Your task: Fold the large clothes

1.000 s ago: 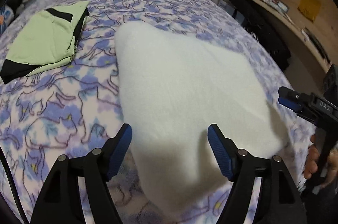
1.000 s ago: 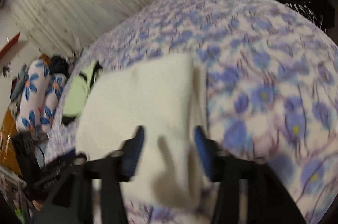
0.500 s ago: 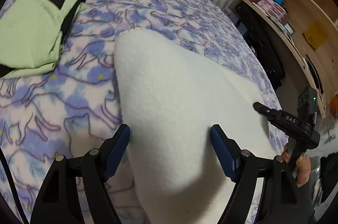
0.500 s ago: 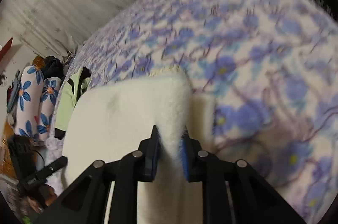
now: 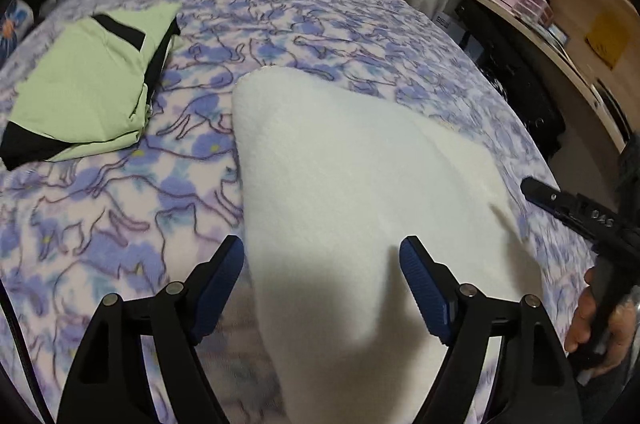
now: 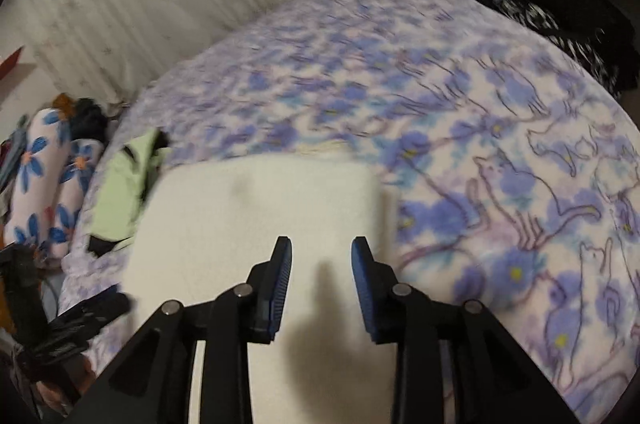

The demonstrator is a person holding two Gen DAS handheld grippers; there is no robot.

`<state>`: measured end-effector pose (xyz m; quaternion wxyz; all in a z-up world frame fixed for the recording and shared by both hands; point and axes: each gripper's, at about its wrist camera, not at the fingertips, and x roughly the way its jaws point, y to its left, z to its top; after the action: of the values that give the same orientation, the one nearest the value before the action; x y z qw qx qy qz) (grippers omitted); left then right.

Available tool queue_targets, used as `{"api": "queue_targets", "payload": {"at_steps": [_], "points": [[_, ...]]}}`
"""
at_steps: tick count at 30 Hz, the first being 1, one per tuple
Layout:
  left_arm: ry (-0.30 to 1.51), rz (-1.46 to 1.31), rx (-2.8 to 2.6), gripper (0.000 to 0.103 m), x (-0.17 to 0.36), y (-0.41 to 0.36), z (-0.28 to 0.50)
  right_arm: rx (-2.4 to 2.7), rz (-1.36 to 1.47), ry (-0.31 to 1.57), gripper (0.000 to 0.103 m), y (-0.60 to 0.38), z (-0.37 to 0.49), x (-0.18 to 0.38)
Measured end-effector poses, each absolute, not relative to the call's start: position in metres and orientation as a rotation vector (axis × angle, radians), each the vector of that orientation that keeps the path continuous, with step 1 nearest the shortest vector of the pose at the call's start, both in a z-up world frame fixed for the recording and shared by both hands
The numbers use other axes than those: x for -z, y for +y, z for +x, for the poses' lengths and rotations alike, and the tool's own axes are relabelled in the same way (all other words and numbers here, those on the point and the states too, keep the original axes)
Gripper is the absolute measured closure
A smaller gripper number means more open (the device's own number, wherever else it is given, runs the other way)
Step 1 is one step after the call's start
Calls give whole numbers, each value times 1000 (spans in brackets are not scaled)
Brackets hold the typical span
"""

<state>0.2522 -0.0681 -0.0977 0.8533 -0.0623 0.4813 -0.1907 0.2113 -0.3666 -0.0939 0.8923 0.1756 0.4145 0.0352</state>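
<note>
We are angling both grippers down over the folded white fleece garment (image 5: 352,184) lying on the cat-print blanket (image 5: 100,216). Our left gripper (image 5: 322,284) is gaping wide, empty. Our right gripper (image 6: 321,284) is opening, pads clear of the fleece. Beyond the fleece, a folded green garment (image 5: 84,92) is lying.

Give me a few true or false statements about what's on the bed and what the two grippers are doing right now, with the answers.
1. The white fleece garment lies folded on the cat-print blanket. True.
2. The left gripper is clamped on the fleece. False: its jaws stand wide apart above it, gripping nothing.
3. A folded green and black garment lies apart from the fleece. True.
4. The right gripper is pinching a fold of the fleece. False: its jaws are opening, the pads clear of the cloth.
5. The green garment sits on top of the fleece. False: it lies beside it.
</note>
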Motion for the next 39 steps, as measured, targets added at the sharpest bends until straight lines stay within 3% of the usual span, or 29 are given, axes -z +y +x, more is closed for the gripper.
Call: {"api": "queue_targets", "payload": {"at_steps": [8,10,14,21,39], "points": [[984,-70,414,31,90,-87,196,-202,340,857,71,-304,170,95],[988,-71,399,31,94,-89,192,-194,344,877,65,-300,170,104],[991,-48,342,31,105,-87,192,-118,375,939,65,-311,170,131],[1065,-197,339,32,124,-59,195,-28,472,851,68,-349,138,135],[1018,-185,300,31,91,-49,168,53,446,886,65,-339,108,121]]}}
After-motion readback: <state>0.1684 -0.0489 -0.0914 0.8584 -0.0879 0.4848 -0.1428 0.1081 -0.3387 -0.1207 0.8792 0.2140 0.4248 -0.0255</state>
